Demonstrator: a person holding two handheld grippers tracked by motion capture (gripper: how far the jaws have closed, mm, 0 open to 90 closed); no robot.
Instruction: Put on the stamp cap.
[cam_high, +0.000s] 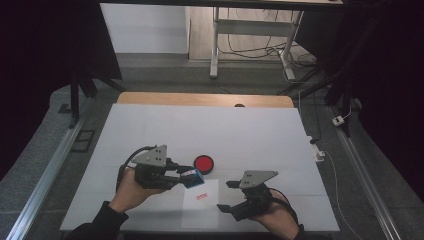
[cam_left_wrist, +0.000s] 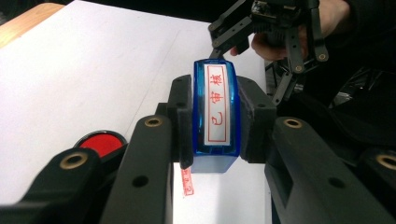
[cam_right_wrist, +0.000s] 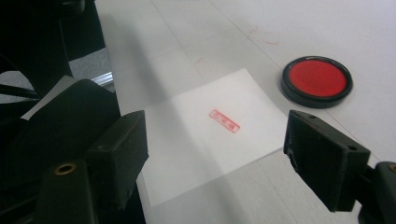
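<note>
- Now we hold the blue stamp (cam_left_wrist: 215, 116) clamped in our left gripper (cam_high: 186, 176), lifted just above the sheet of paper (cam_right_wrist: 196, 135), near the red ink pad (cam_high: 204, 163).
- A red imprint (cam_right_wrist: 224, 120) already sits on the sheet, so stamping looks done.
- Our right gripper (cam_right_wrist: 233, 154) hovers with jaws wide and nothing between them, over the paper's near edge.
- Next, we judge, the stamp goes down clear of the paper, or the right gripper takes the sheet.

Paper sheet (cam_high: 201, 204) on table (cam_high: 150, 130) – ink pad (cam_high: 204, 163) just behind it, stamp (cam_high: 192, 178) above sheet's left corner
</note>
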